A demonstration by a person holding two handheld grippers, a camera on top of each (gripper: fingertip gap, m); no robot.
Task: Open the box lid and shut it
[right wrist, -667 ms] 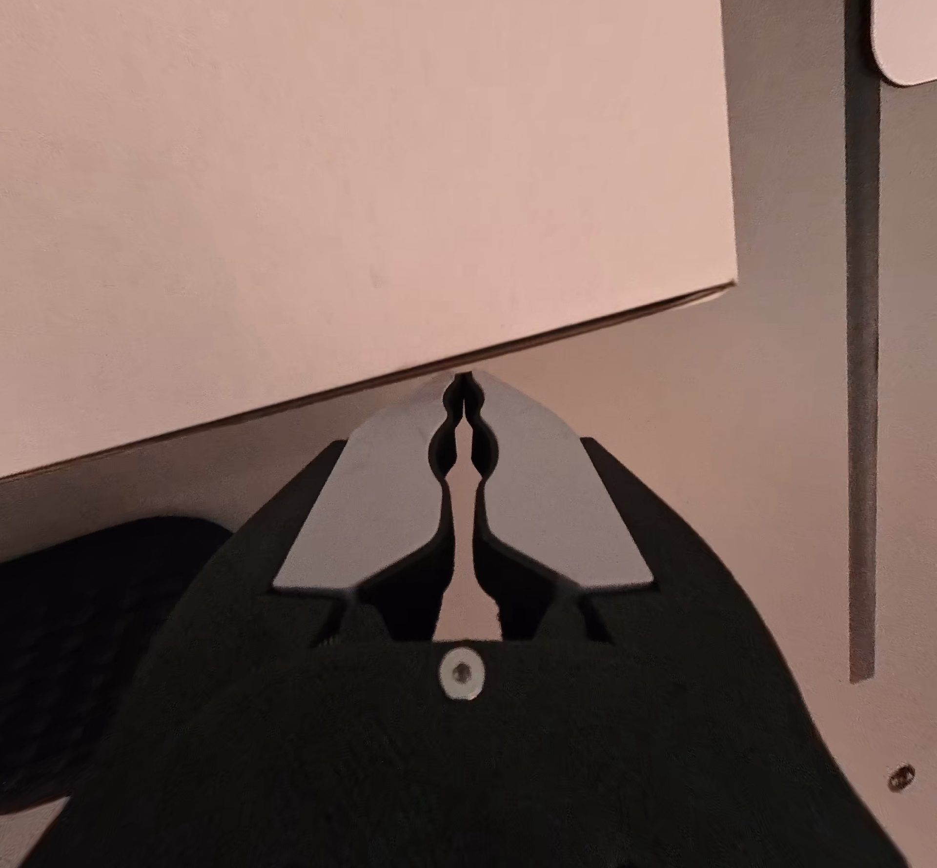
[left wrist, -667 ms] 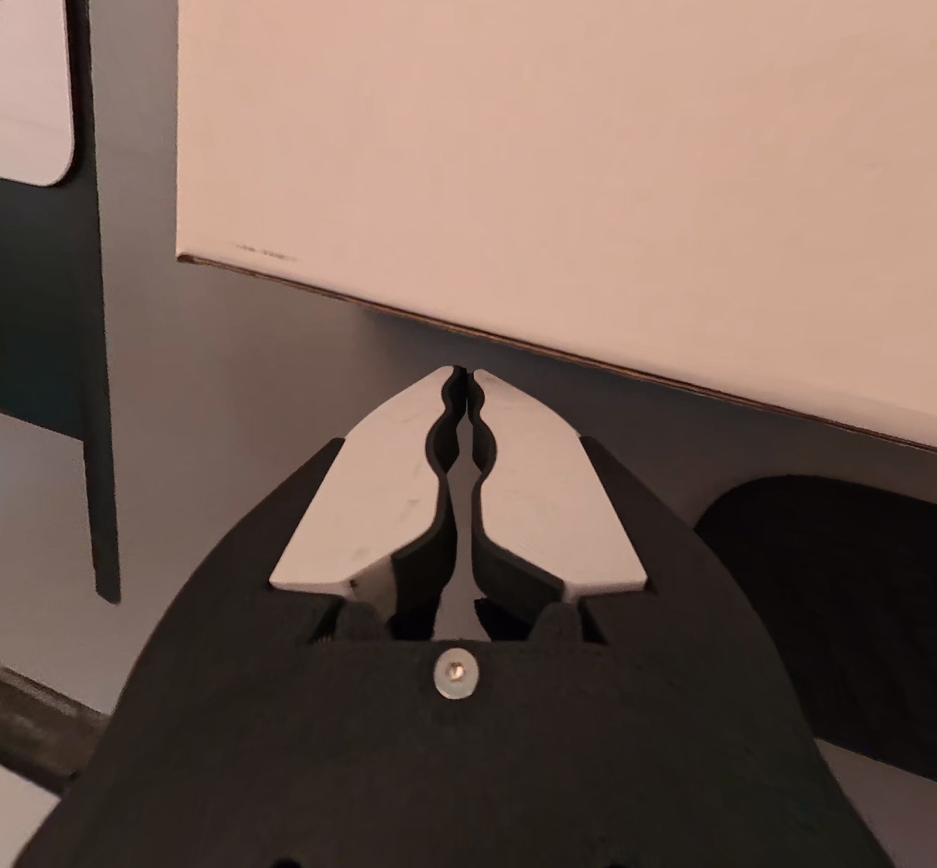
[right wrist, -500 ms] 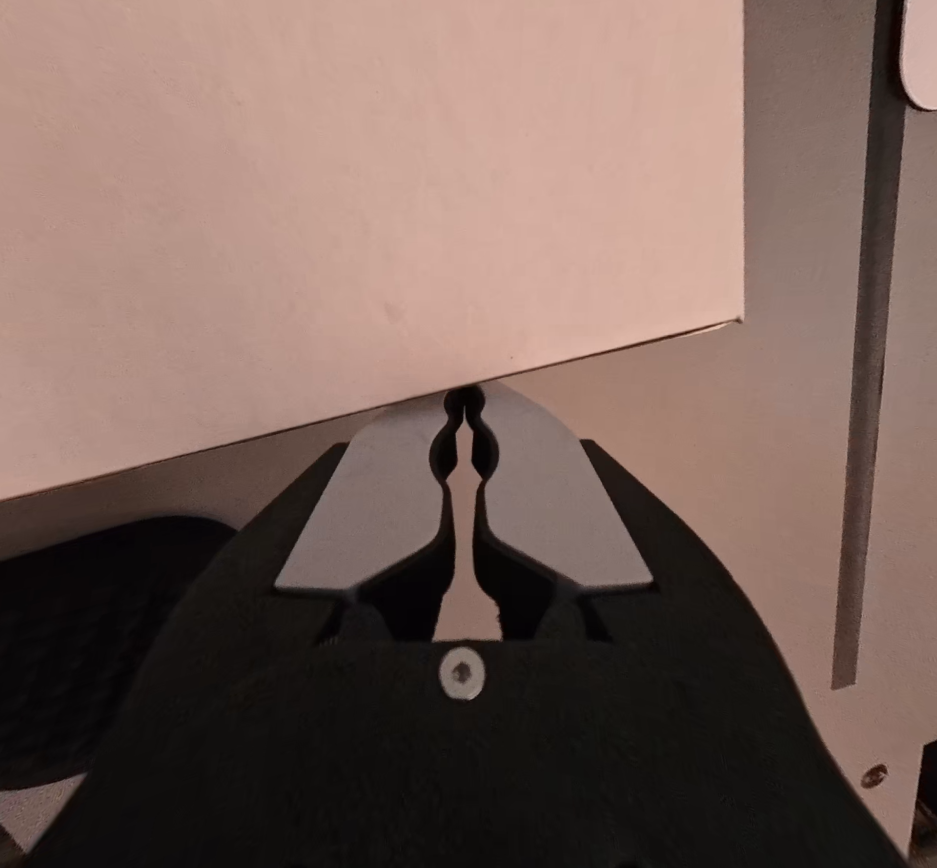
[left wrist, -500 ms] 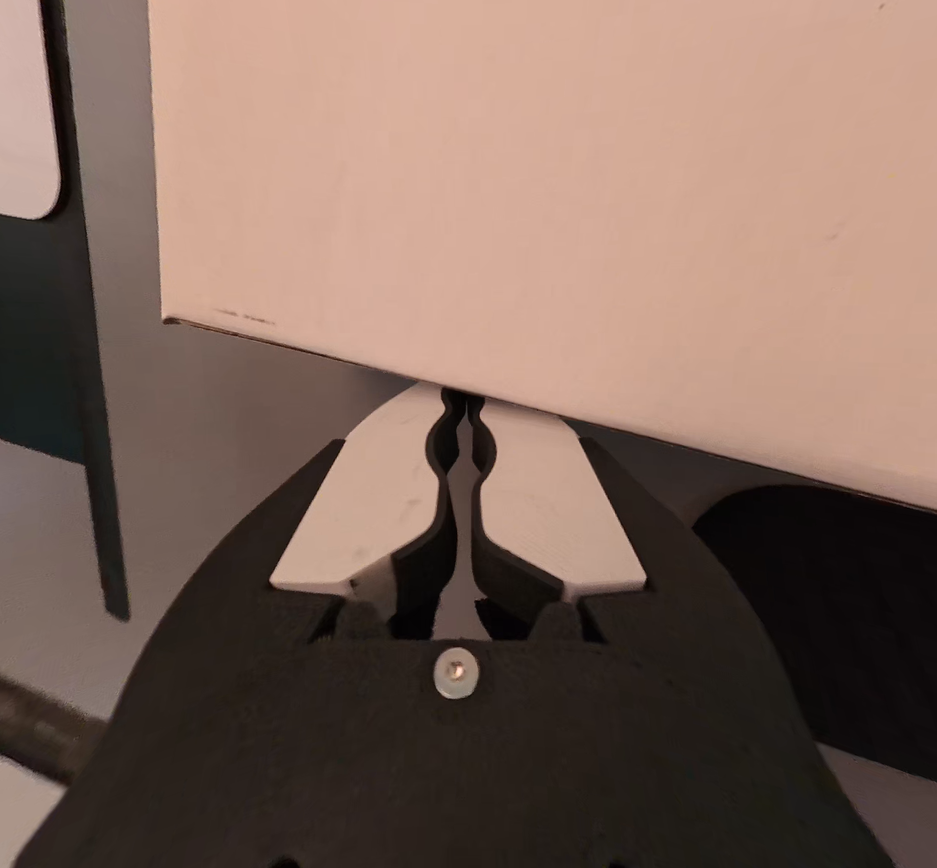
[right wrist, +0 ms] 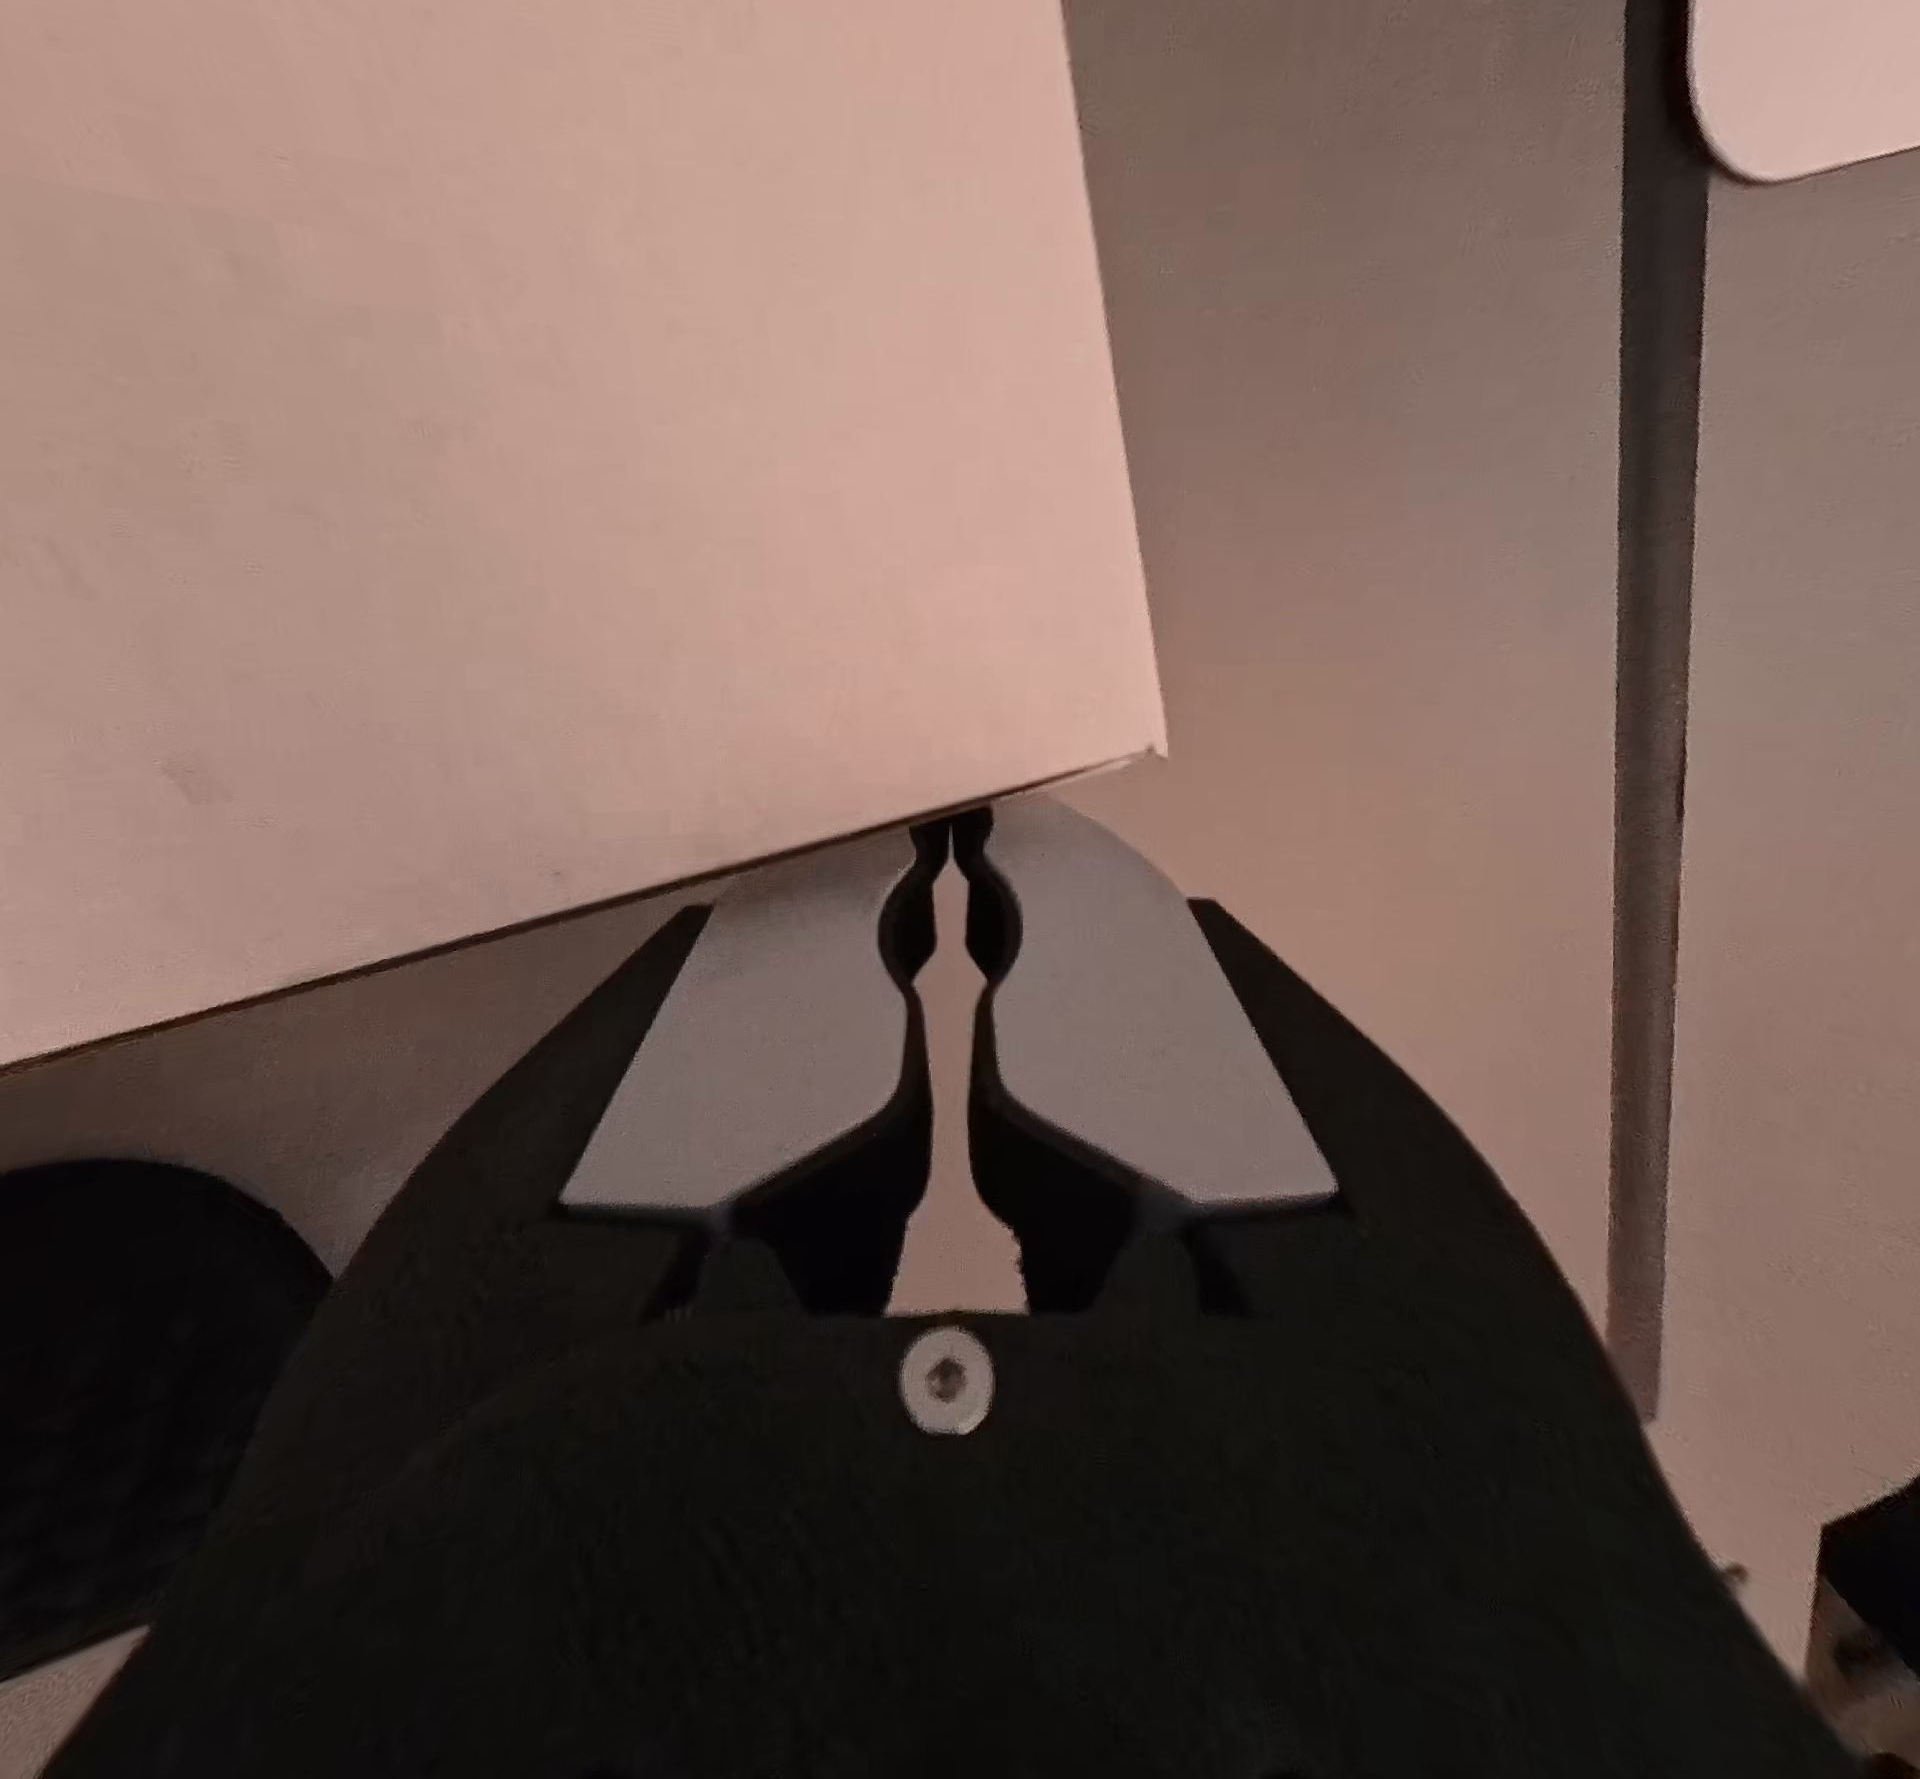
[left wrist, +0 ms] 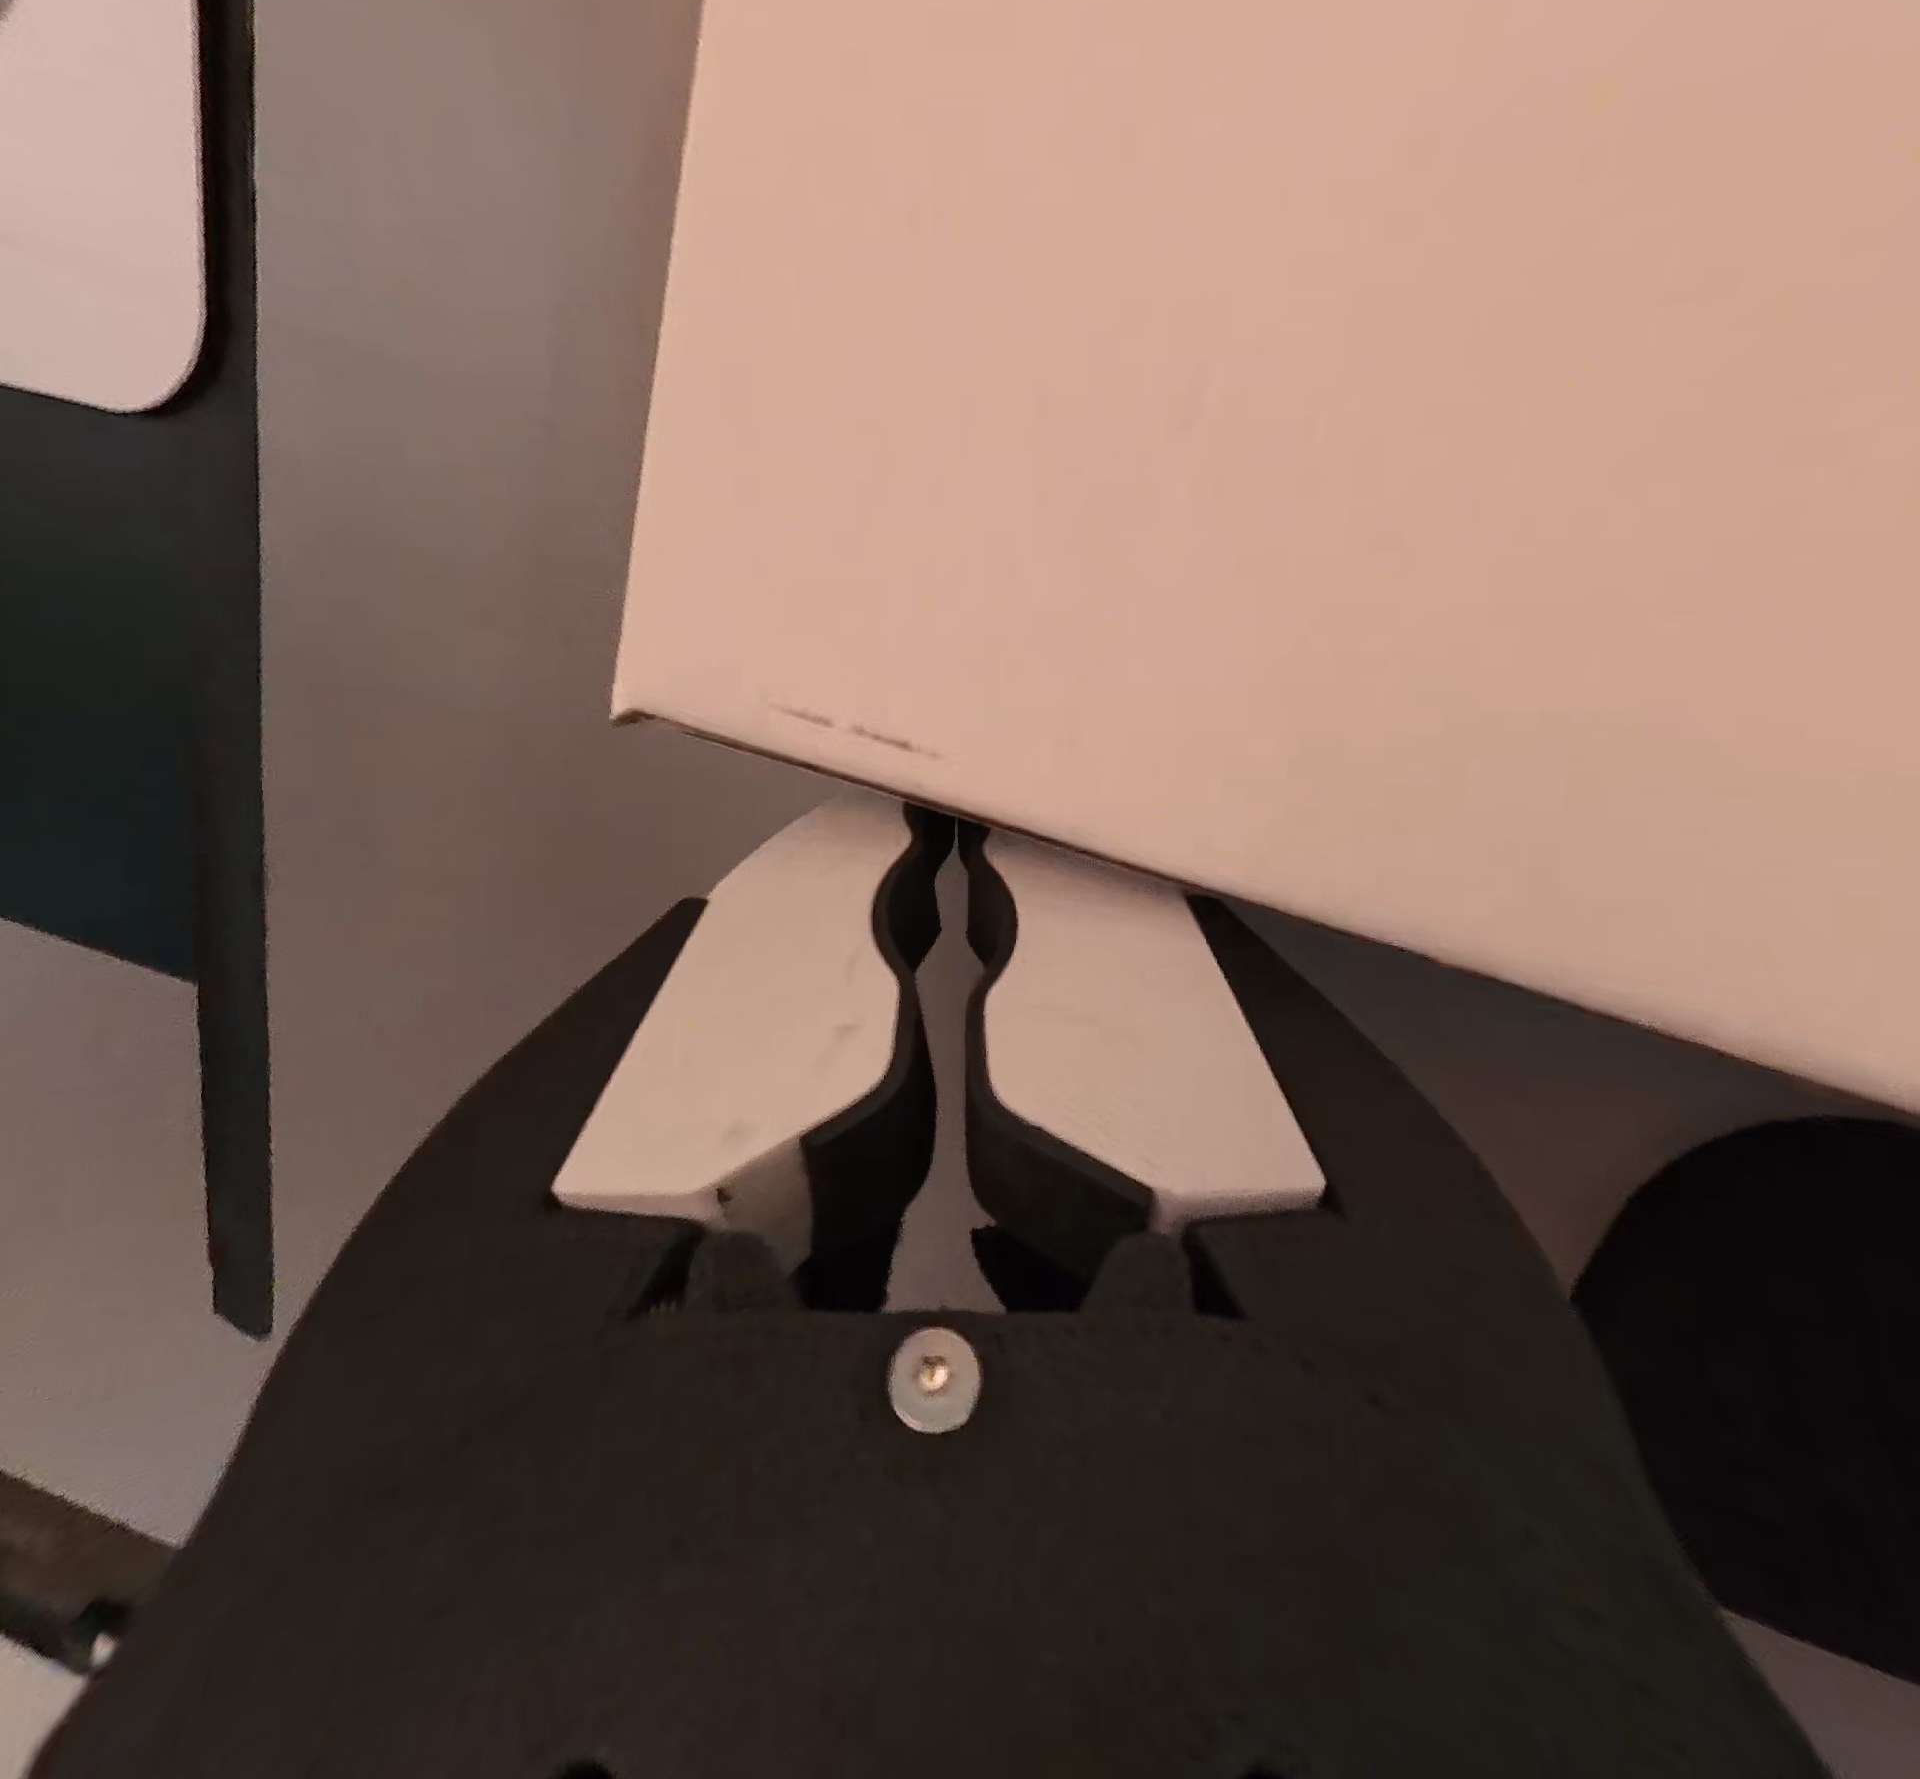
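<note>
The pale box lid (left wrist: 1299,379) fills the upper right of the left wrist view and the upper left of the right wrist view (right wrist: 520,379); I see its flat face and brown lower edge. My left gripper (left wrist: 954,820) is shut, its tips tucked just under that edge near the lid's left corner. My right gripper (right wrist: 954,830) is shut, its tips under the same edge near the right corner. Nothing shows between either pair of fingers. The box body is hidden.
A dark upright strip (left wrist: 234,690) and a white rounded panel (left wrist: 94,171) stand to the left on a grey wall. The same kind of strip (right wrist: 1652,586) and panel (right wrist: 1818,15) stand to the right. A black rounded object (left wrist: 1766,1366) lies below the lid.
The lid's edge has come down over both grippers' tips. Its corners have shifted toward the middle of each view, so each gripper now sits nearer a lid corner. Both grippers stayed shut.
</note>
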